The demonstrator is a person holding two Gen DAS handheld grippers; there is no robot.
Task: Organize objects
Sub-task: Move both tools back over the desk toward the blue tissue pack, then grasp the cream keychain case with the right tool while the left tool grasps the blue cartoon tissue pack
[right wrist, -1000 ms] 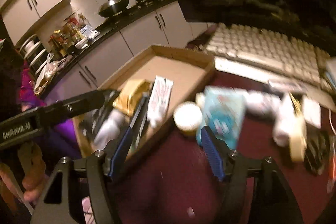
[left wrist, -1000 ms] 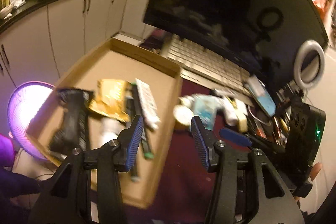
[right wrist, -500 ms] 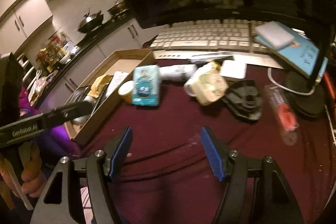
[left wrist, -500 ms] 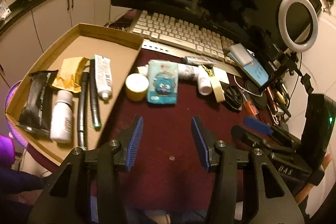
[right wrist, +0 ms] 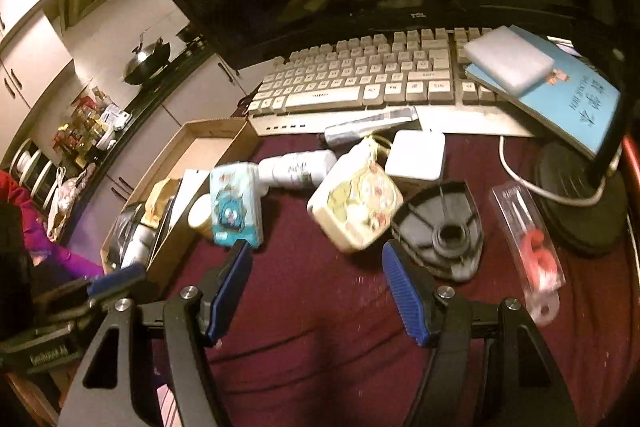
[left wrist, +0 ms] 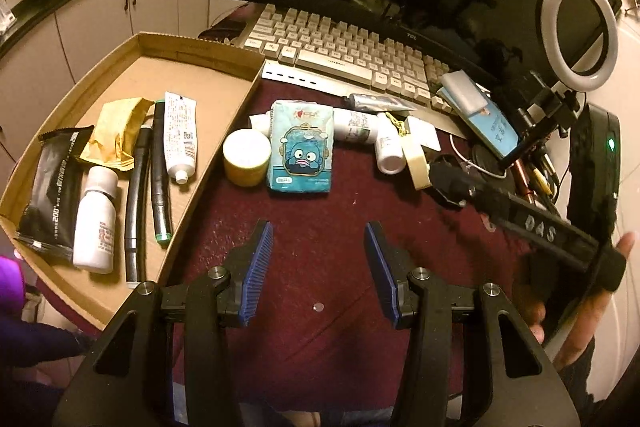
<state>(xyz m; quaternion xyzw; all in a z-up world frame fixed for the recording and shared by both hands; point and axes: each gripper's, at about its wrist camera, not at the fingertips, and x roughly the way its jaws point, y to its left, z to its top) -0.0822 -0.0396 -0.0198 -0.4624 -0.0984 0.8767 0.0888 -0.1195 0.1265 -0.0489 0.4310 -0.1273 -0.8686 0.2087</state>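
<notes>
- Left gripper (left wrist: pixel 318 269): jaws wide apart, nothing between the blue pads, hovering over bare maroon tablecloth (left wrist: pixel 328 339).
- Right gripper (right wrist: pixel 316 291): jaws spread wide, empty, over the cloth near the front of the clutter; a hand (left wrist: pixel 580 315) holds it, seen at the right edge of the left wrist view.
- Cardboard tray (left wrist: pixel 200 47) sits at the left end of the table, its right wall just beside the loose items.
- In the tray, left to right: black snack packet (left wrist: pixel 52 191), white bottle (left wrist: pixel 96 219) lying beside it, crumpled yellow wrapper (left wrist: pixel 114 133) further back, two dark pen-like sticks (left wrist: pixel 148 187) side by side, white tube (left wrist: pixel 180 137) with cap towards the front.
- Back half of the tray is bare cardboard.
- Still out on the cloth: yellow round jar (left wrist: pixel 246 157) touching the tray's outer wall.
- Blue tissue pack (left wrist: pixel 302 147) with a cartoon face, lying flat, just right of the jar and touching it.
- White bottle on its side (left wrist: pixel 352 125) behind the tissue pack; smaller white bottle (left wrist: pixel 388 147) beside it.
- Cream printed tin (right wrist: pixel 356 203), tilted, centre of the right wrist view; white square box (right wrist: pixel 418 155) just behind it.
- Black fan-shaped plastic piece (right wrist: pixel 440 231) right of the tin, close to the right gripper's finger.
- Clear packet with a red item (right wrist: pixel 528 243) further right; blurred.
- Silver tube (right wrist: pixel 372 125) along the front of the keyboard (left wrist: pixel 344 47).
- Blue booklet (right wrist: pixel 568 99) with a pale block on top leans over the keyboard's right end.
</notes>
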